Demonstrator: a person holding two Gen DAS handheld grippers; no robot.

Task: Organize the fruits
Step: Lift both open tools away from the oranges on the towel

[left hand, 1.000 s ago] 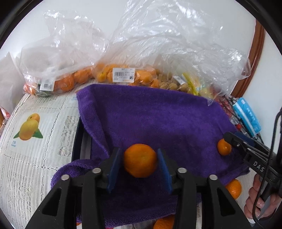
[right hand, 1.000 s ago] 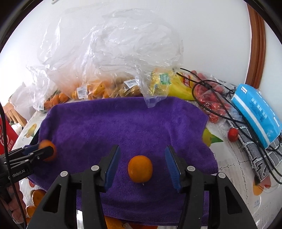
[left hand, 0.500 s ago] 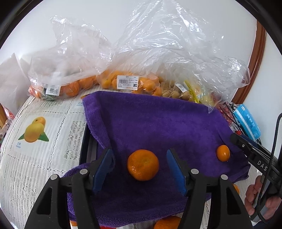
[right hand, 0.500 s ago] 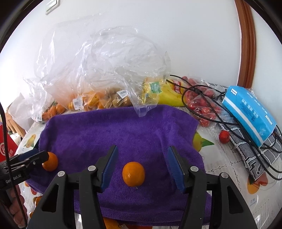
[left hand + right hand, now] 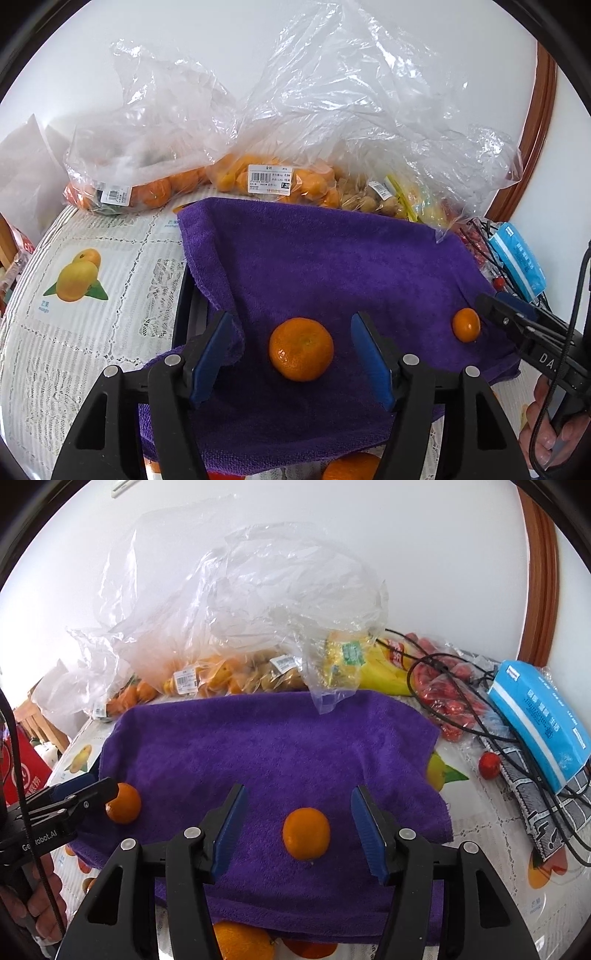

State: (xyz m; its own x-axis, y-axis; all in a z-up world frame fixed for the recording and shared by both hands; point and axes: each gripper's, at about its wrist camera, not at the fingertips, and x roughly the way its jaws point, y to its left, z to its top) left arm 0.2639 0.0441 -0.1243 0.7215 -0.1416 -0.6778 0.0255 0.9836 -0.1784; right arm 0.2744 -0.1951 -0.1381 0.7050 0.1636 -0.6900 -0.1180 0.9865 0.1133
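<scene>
Two oranges lie on the purple towel (image 5: 332,266) spread over the desk (image 5: 92,332), each sitting loose between a pair of blue-padded fingers that stand apart and touch nothing. The left gripper (image 5: 297,354) frames the left orange (image 5: 301,349) near the towel's near left edge; the right gripper (image 5: 299,830) frames the right orange (image 5: 306,833) further right, near the near edge. The two fruits are well apart on the cloth. More oranges (image 5: 240,941) peek out just beyond the towel's near hem. Along the far side, against the wall, sit clear plastic bags of fruit (image 5: 277,181) with price labels. To the right of the towel lie a blue tissue pack (image 5: 539,720), black cables (image 5: 480,723), a bag of red fruit (image 5: 450,701) and one loose red fruit (image 5: 489,765)
</scene>
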